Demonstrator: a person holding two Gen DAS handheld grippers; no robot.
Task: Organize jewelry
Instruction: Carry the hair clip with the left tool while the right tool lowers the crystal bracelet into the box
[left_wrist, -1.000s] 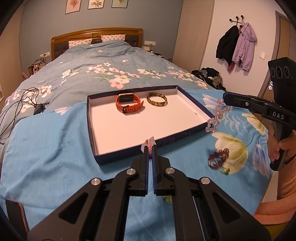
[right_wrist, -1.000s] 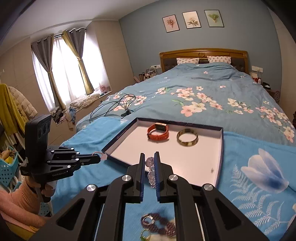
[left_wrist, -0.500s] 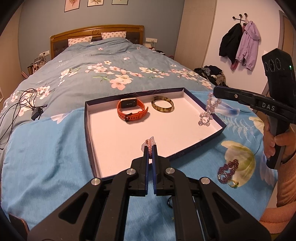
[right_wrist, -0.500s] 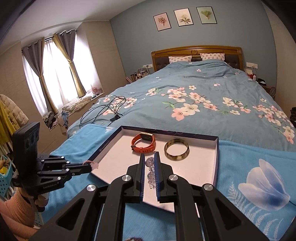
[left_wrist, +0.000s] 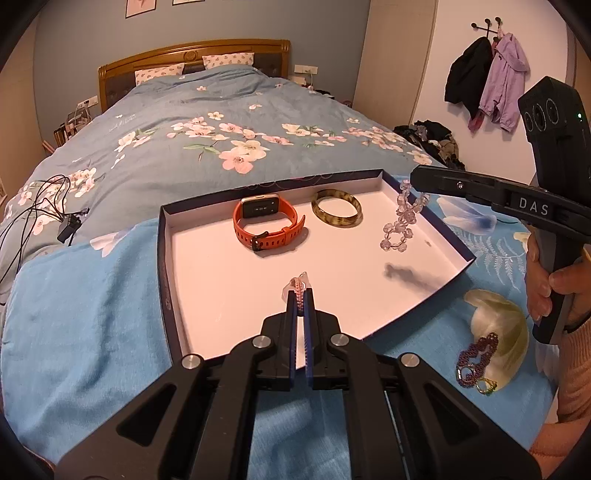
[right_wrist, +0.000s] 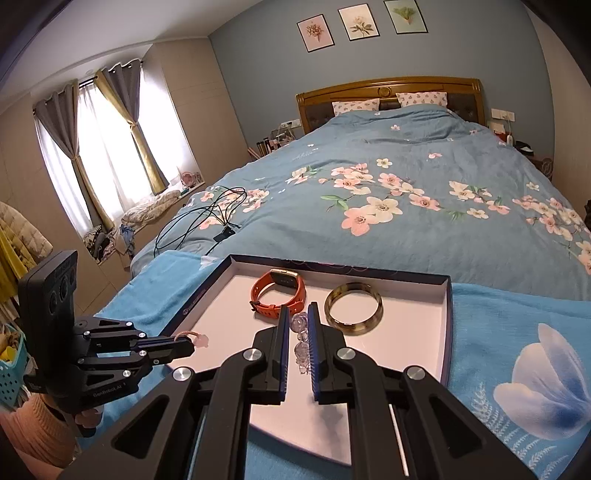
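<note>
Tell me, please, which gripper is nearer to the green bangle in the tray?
Right. The right gripper hangs beside the green bangle; the left gripper hovers at the tray's near edge.

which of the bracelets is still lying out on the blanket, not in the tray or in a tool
The purple beaded bracelet, lying on the blue blanket right of the tray. The clear crystal bracelet hangs from the right tool.
</note>
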